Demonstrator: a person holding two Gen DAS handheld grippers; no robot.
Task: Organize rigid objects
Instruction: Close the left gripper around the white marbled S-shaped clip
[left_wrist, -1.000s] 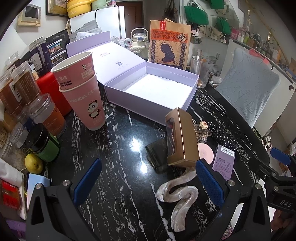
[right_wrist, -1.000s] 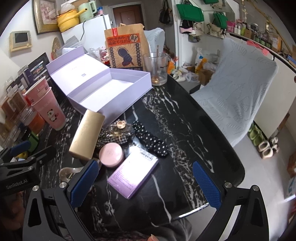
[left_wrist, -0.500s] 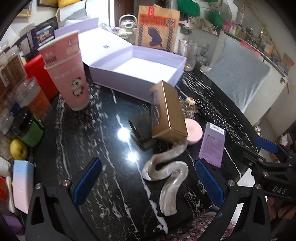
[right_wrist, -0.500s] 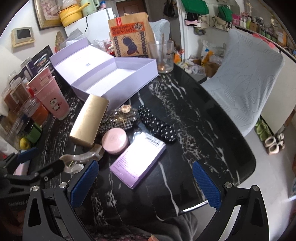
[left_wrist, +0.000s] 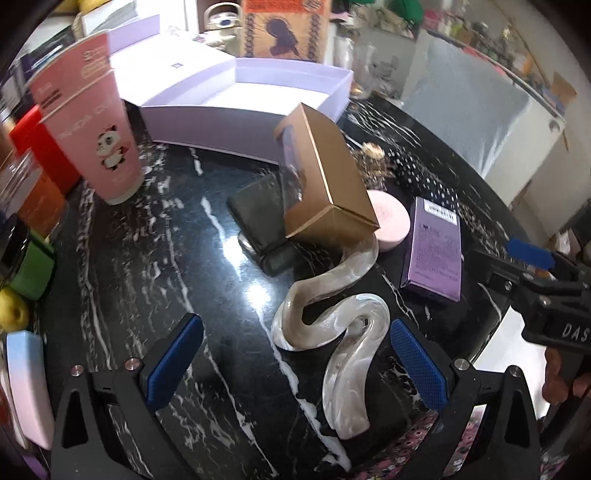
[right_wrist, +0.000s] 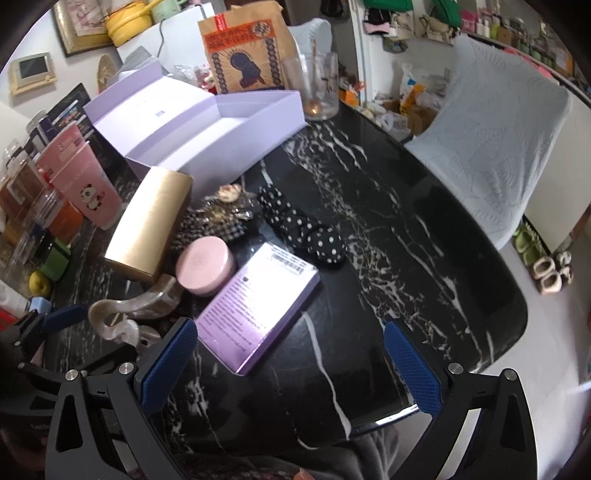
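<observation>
Black marble worktop with white veins carries everything. Nearest, at lower centre of the left wrist view, the left gripper has its fingers spread around a pearly wavy hair clip (not touching it). Just beyond lie a gold box, a pink round compact and a purple carton. The right gripper is spread too, empty. Farthest, upper centre, an open lilac gift box.

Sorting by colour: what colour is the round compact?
Pink compact, clearest in the right wrist view.
</observation>
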